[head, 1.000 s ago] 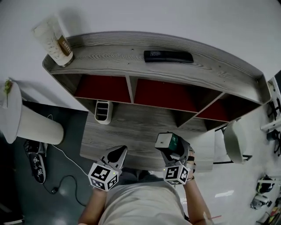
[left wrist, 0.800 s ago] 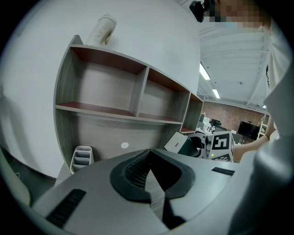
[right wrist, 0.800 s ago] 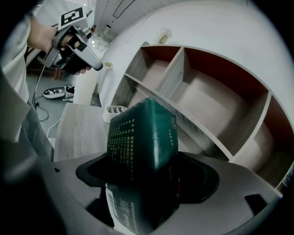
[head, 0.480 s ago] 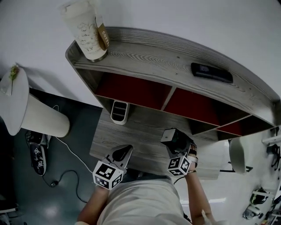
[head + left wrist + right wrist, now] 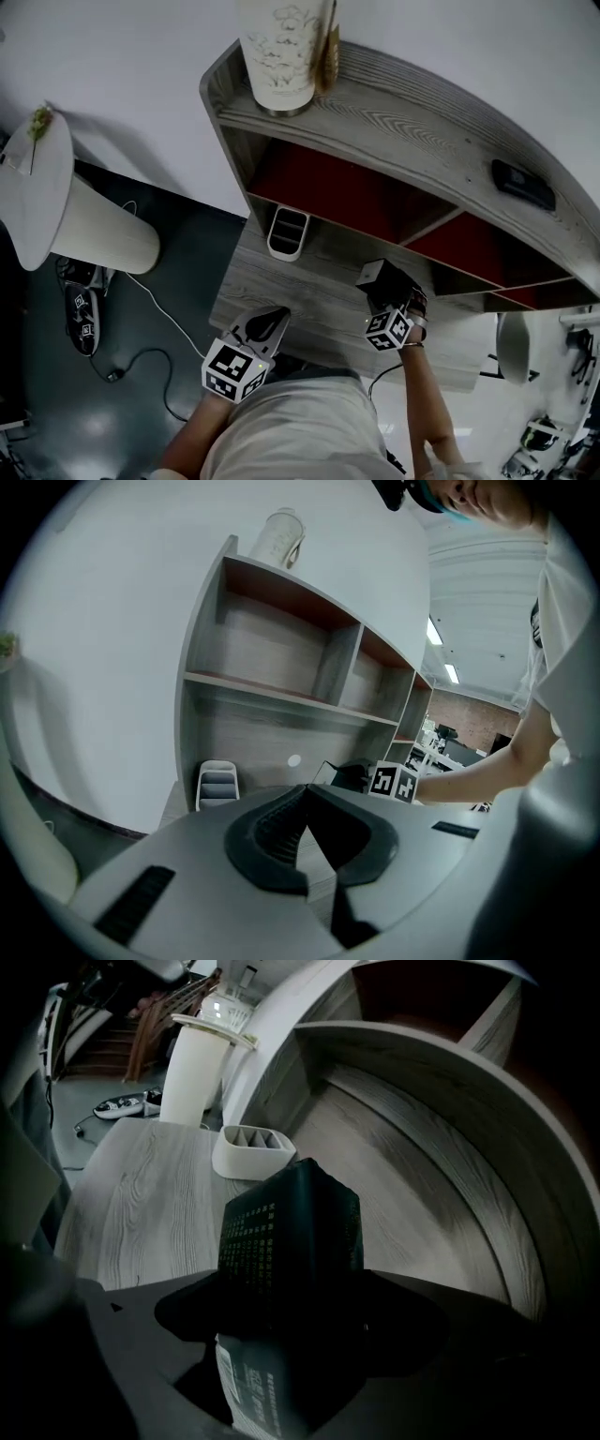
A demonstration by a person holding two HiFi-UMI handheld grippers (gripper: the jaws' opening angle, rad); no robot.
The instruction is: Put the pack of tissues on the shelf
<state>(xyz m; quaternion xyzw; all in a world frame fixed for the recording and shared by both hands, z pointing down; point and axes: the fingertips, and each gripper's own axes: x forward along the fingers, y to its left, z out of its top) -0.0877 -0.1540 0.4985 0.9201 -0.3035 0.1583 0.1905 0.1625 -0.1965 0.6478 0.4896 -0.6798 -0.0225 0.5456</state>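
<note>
A dark pack of tissues (image 5: 291, 1241) with fine white print is clamped in my right gripper (image 5: 382, 289), which is shut on it above the wooden desk, just in front of the shelf's (image 5: 394, 122) lower opening. In the left gripper view the pack (image 5: 349, 774) shows beside the marker cube. My left gripper (image 5: 265, 327) hovers at the desk's near edge, jaws together with nothing between them. The grey wooden shelf (image 5: 281, 691) has red-backed compartments.
A white slotted holder (image 5: 287, 232) stands on the desk (image 5: 281, 295) under the shelf. A tall paper cup (image 5: 281, 47) and a black remote (image 5: 522, 184) lie on the shelf's top board. A white round side table (image 5: 56, 202) stands left; shoes and a cable are on the floor.
The view has swung so the shelf sits further right. My right gripper has carried the tissue pack forward toward the shelf opening. The left gripper has barely moved.
</note>
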